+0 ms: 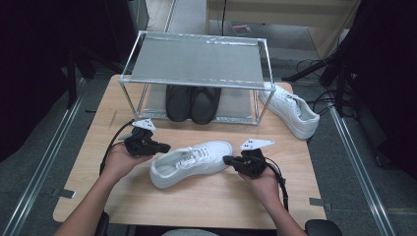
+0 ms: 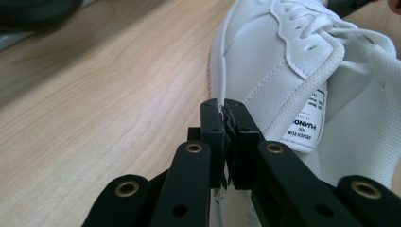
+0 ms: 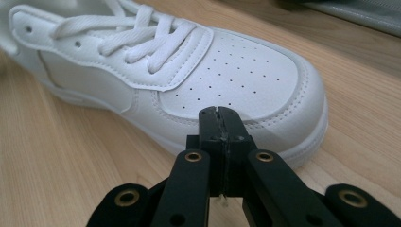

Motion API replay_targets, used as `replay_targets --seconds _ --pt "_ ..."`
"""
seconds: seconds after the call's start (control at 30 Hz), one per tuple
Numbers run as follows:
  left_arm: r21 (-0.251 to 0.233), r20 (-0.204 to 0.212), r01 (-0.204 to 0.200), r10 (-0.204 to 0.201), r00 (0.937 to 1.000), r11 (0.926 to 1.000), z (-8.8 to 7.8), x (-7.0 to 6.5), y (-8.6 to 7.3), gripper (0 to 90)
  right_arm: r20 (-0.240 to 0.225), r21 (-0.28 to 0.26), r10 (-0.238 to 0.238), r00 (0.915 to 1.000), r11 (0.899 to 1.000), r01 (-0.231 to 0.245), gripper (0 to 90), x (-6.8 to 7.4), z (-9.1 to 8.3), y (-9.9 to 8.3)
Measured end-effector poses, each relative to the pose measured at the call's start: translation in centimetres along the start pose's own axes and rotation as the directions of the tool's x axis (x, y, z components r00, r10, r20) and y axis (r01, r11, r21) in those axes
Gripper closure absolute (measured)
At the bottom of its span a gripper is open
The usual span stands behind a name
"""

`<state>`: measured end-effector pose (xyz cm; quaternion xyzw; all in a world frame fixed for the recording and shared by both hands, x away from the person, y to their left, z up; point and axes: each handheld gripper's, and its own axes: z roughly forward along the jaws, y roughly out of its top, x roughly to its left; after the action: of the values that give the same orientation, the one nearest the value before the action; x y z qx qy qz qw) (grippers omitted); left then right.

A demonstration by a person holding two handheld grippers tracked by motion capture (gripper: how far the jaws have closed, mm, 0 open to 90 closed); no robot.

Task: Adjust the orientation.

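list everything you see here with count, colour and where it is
white sneaker: 1, white, front middle of the table, between the two hand-held grippers
second white sneaker: 1, white, right of the rack, on the table
dark shoes: 2, black, side by side on the rack's lower level
shoe rack: 1, silver frame with grey shelves, back of the table
table: 1, light wood
left hand-held gripper: 1, black, jaws shut, at the sneaker's heel end
right hand-held gripper: 1, black, jaws shut, at the sneaker's toe
hands: 2, each holding a gripper
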<state>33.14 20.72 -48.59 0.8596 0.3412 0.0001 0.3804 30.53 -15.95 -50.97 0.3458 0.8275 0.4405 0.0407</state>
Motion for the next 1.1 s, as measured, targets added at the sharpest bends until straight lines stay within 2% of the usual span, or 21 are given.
replay_targets --seconds 0.4,0.73,0.9,0.97,1.0,1.03,1.1 --pt "0.026 0.009 -0.008 0.008 0.9999 0.9996 0.1 -1.7 -1.2 85.2 0.008 0.003 -0.023 0.9997 1.000 0.023 90.0 -0.7 1.2 1.2" --pt "0.027 0.007 -0.012 0.012 0.9999 0.9996 0.1 -2.8 -1.8 84.5 0.014 0.000 -0.028 0.9995 1.000 0.028 88.3 -1.3 2.3 2.3" --pt "0.030 0.000 -0.017 0.017 0.9999 0.9994 0.4 -3.0 -1.9 82.9 0.004 -0.001 -0.012 0.9999 1.000 0.012 89.1 -1.6 2.7 2.7" --pt "0.026 -0.005 -0.017 0.017 0.9998 0.9995 0.4 -2.9 -1.9 81.0 0.011 0.000 -0.022 0.9997 1.000 0.022 88.1 -1.5 2.7 2.7" --pt "0.021 -0.008 -0.012 0.012 0.9999 0.9997 0.3 -2.8 -1.9 79.3 0.016 0.000 -0.022 0.9996 1.000 0.022 84.5 -1.5 2.7 2.7" --pt "0.019 -0.017 -0.002 0.003 0.9998 0.9998 0.3 -2.7 -1.9 75.4 0.021 0.002 -0.020 0.9996 1.000 0.020 79.5 -1.5 2.6 2.7" --pt "0.000 -0.007 0.008 -0.008 0.9999 1.0000 0.1 -2.4 -1.9 66.4 0.020 -0.002 -0.016 0.9997 1.000 0.016 75.1 -1.3 2.6 2.7"
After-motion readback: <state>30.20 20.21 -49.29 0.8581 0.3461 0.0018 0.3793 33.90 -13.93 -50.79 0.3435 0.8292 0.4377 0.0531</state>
